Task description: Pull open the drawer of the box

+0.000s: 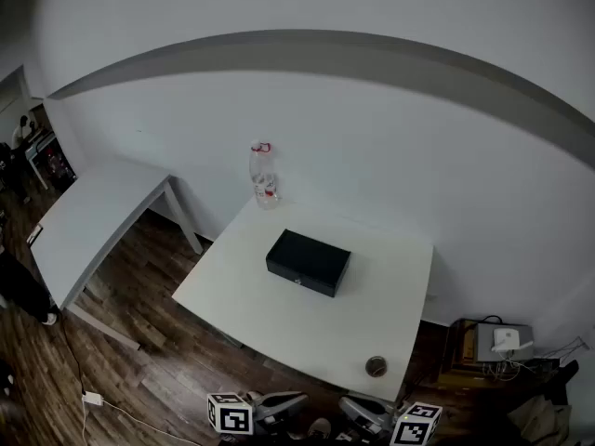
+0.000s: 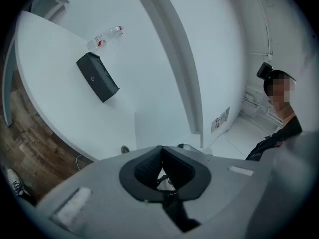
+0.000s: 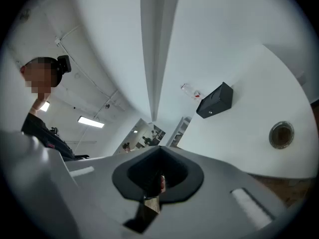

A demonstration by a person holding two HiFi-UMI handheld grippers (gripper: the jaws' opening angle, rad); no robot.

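Two pairs of tongs sit low at the near edge of the head view, short of the table's near side. The left tongs (image 1: 290, 400) lie beside their marker cube (image 1: 230, 413), and the right tongs (image 1: 354, 405) beside theirs (image 1: 416, 425). Each gripper view shows its own dark padded tips pressed together with nothing pinched between them. Both pairs are well apart from the black box (image 1: 309, 261), which lies flat near the middle of the white table (image 1: 279, 319), with one long side turned toward the person. That side is the drawer front (image 1: 302, 278). It sits flush with the box and carries a small pale pull at its middle, so the drawer is not yet drawn out. Beyond the box, at the table's far edge by the wall, a clear plastic bottle (image 1: 264, 177) with a red cap and label stands upright, apart from the box. Near the table's front right corner rests a small round dark thing (image 1: 376, 367); what it is cannot be made out. A second white table (image 1: 93, 221) stands to the left on the wooden floor (image 1: 158, 342), and a white device with cables (image 1: 505, 340) sits on stacked boxes by the wall at right. Each gripper view also catches the person (image 2: 279, 118) in dark clothing behind the tongs.
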